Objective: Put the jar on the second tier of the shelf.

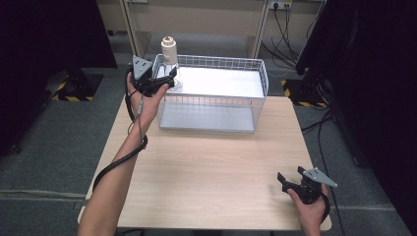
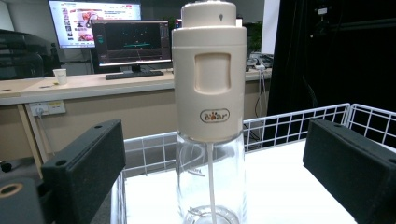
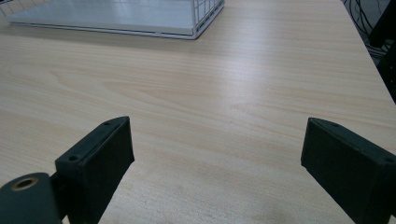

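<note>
The bottle (image 1: pixel 169 61) stands upright in the wire basket's (image 1: pixel 260 73) near-left corner, between the left tool's (image 1: pixel 164 78) wide jaws, ungripped, while the right tool (image 1: pixel 290 178) idles wide over the table (image 1: pixel 211 167).

This is an office or computer lab set up for recording work. Beyond the far edge of the pale wooden bench (image 1: pixel 211 167), the left gripper view shows a long desk (image 2: pixel 84 84) carrying two lit monitors (image 2: pixel 130 42), a keyboard (image 2: pixel 134 73) and a paper cup (image 2: pixel 60 76), with a wall socket (image 2: pixel 46 108) on its front panel. The high view adds grey carpet (image 1: pixel 54 147), black curtains (image 1: pixel 373 73) hung at both sides, cables (image 1: pixel 285 34) trailing from sockets behind the bench, and yellow-black hazard tape (image 1: pixel 74 98) around stand feet on the floor.
</note>
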